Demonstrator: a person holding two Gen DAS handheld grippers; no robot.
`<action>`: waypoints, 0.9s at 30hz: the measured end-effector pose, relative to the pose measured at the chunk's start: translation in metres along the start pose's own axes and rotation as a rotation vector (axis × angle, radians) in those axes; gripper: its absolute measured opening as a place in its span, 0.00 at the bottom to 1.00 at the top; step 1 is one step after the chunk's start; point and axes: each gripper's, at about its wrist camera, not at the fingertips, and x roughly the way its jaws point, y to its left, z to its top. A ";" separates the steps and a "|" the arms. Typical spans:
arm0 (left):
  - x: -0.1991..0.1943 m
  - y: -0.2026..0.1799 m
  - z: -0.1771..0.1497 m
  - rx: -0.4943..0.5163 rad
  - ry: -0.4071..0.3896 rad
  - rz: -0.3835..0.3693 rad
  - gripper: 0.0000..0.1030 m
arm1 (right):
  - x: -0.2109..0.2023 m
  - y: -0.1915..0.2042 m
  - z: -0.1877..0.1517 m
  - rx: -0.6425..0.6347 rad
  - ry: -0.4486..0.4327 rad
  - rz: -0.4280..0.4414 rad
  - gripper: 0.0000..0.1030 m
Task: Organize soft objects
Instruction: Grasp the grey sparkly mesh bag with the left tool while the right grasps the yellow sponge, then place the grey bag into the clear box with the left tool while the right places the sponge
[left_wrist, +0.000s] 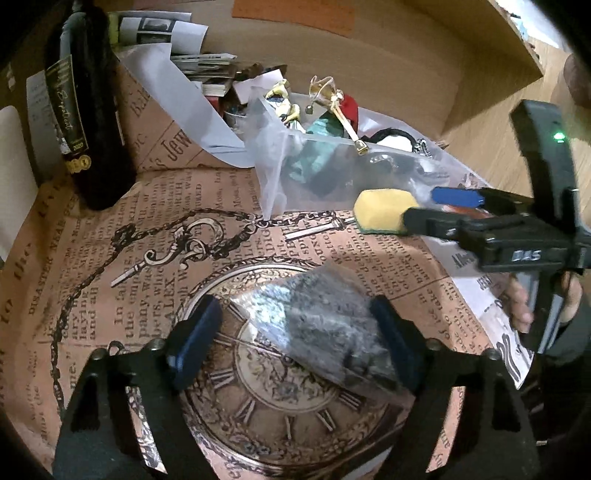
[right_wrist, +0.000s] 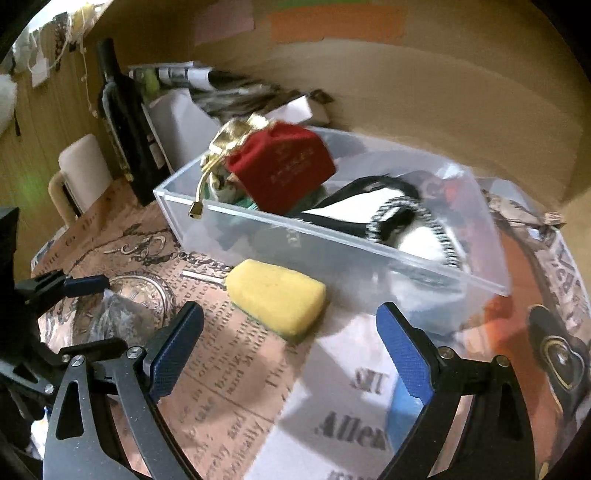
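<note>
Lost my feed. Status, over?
Both claws open, left, right. Sponge on table ahead of right claw, ungrasped. Grey bag between left fingers. Bin behind sponge.

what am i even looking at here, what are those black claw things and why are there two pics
The black claws are hand-held grippers, one in each of a person's hands; there is no robot arm. Each carries a wide-angle camera looking out along its two blue-padded fingers, so there is one picture per gripper.

In the left wrist view, the left gripper is open, with a grey bagged item lying between its fingers, not clamped. The right gripper reaches in from the side near the yellow sponge.

In the right wrist view, the right gripper is open too, the sponge lying just ahead of it, free.

Everything rests on a table covered in newspaper-print paper showing a pocket watch. Behind stand a clear plastic box holding a red pouch and other bits, and a dark bottle.
</note>
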 end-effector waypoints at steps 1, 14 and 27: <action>0.000 0.001 0.001 -0.003 -0.001 -0.003 0.72 | 0.004 0.002 0.000 -0.005 0.006 0.008 0.90; -0.006 0.003 0.018 0.005 -0.034 -0.006 0.34 | 0.009 0.011 -0.004 -0.041 0.005 0.040 0.43; -0.043 -0.021 0.061 0.059 -0.203 0.024 0.33 | -0.059 -0.001 -0.001 -0.037 -0.182 -0.001 0.43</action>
